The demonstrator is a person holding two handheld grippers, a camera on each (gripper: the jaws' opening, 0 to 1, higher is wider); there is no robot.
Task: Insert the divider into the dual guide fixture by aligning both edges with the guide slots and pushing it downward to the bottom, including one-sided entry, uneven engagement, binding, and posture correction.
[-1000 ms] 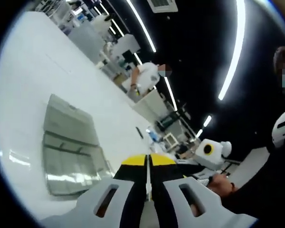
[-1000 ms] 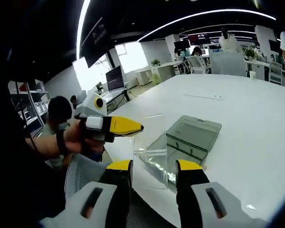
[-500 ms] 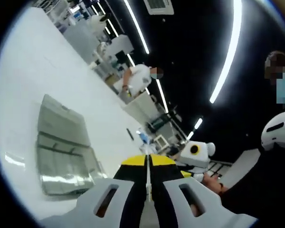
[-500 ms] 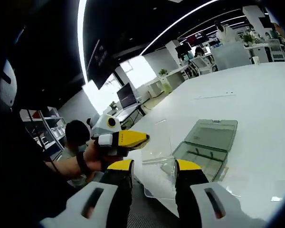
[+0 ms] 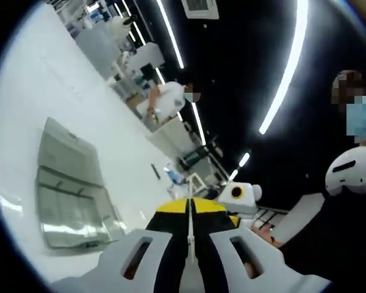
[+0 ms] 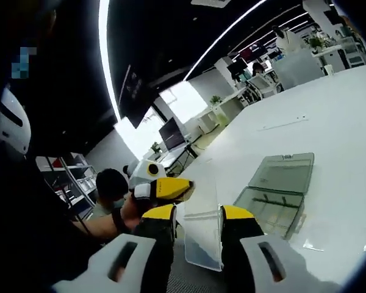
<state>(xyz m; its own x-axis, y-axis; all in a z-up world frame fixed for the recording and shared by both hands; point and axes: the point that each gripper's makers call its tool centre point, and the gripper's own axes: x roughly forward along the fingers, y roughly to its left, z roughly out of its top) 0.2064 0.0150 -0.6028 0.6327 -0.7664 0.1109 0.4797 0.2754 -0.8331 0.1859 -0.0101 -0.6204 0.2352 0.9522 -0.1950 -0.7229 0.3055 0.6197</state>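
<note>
The white table (image 6: pixel 341 104) is the biggest thing before me, a broad bare top that runs off toward desks and monitors in an open office; in my left gripper view the same table (image 5: pixel 30 85) tilts steeply up the left side. On it lies the dual guide fixture (image 6: pixel 279 194), a clear grey-tinted hinged box opened flat, its lid half further from me and its tray half nearer, with thin ribs standing inside the tray; my left gripper view shows the fixture (image 5: pixel 70 186) from the other side, lying alone on the white surface. The divider (image 6: pixel 202 229), a clear flat sheet, is off the table and well apart from the fixture, standing roughly upright between the yellow-tipped jaws of my right gripper (image 6: pixel 198 215). Those jaws are spread, with the sheet in the gap, and I cannot tell whether either pad actually touches it. My left gripper (image 6: pixel 171 189) comes in from the left of that view with its yellow tips pressed together at the sheet's upper edge, and my hand (image 6: pixel 131 210) wraps its handle. In my left gripper view, that gripper (image 5: pixel 190 210) has its jaws closed on a thin pale line, the divider (image 5: pixel 190 229) seen edge-on. A person in white (image 5: pixel 165 101) stands at a far desk.
</note>
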